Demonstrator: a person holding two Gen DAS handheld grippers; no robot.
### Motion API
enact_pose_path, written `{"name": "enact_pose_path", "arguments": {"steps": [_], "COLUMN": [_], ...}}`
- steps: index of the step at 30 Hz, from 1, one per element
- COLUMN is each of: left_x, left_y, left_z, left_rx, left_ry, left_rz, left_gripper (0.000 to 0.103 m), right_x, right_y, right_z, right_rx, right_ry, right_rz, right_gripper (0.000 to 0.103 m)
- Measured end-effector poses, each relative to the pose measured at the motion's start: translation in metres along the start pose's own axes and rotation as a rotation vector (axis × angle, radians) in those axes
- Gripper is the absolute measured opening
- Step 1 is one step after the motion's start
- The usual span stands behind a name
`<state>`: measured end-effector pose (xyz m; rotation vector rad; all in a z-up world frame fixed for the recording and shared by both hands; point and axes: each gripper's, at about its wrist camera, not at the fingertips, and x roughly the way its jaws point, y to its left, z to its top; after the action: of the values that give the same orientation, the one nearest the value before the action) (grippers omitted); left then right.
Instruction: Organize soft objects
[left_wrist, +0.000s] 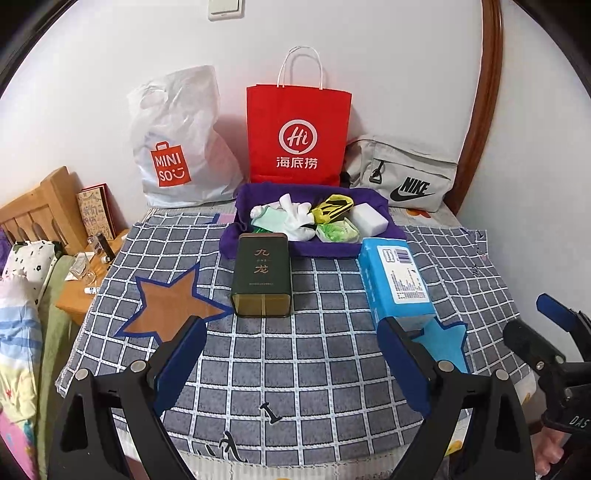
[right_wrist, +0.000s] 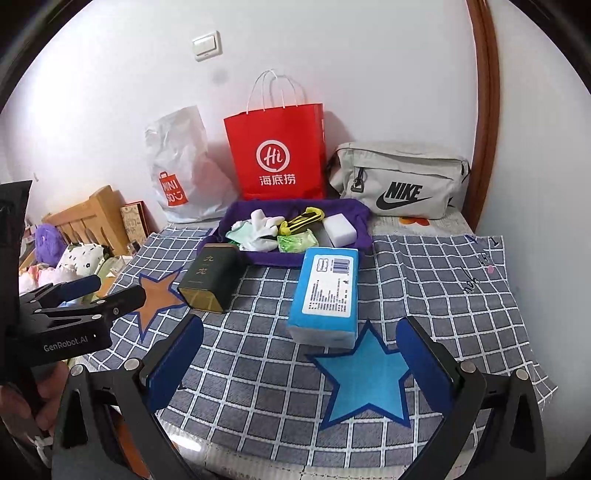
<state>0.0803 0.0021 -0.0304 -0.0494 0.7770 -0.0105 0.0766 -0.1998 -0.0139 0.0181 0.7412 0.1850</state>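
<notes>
Purple tray (left_wrist: 384, 230) at the checked cloth's (left_wrist: 332, 350) far edge, centre, holds the soft items: white sock (left_wrist: 299, 216), pale green cloth (left_wrist: 271, 221), yellow-black bundle (left_wrist: 334, 206), green packet (left_wrist: 338, 232), white block (left_wrist: 369, 218).

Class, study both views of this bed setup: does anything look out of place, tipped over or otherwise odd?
Mildly, yes. The dark green tin lies on its side on the checked cloth, and the blue tissue pack lies flat with one end overlapping the blue star. Nothing looks spilled or damaged.
</notes>
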Motion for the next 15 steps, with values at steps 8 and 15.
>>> {"name": "enact_pose_path", "arguments": {"steps": [8, 15], "left_x": [-0.015, -0.019], "left_y": [0.0, 0.001], "left_z": [-0.006, -0.009], "left_rx": [0.002, 0.0], "left_ry": [-0.026, -0.033], "left_rz": [0.014, 0.013], "left_gripper": [0.094, 0.094], "right_x": [-0.008, -0.012], "right_y": [0.007, 0.011], "right_z": [-0.007, -0.009], "right_rx": [-0.018, -0.023], "right_ry": [-0.002, -0.007], "right_rz": [-0.002, 0.003], "right_gripper": [0.102, 0.102]}}
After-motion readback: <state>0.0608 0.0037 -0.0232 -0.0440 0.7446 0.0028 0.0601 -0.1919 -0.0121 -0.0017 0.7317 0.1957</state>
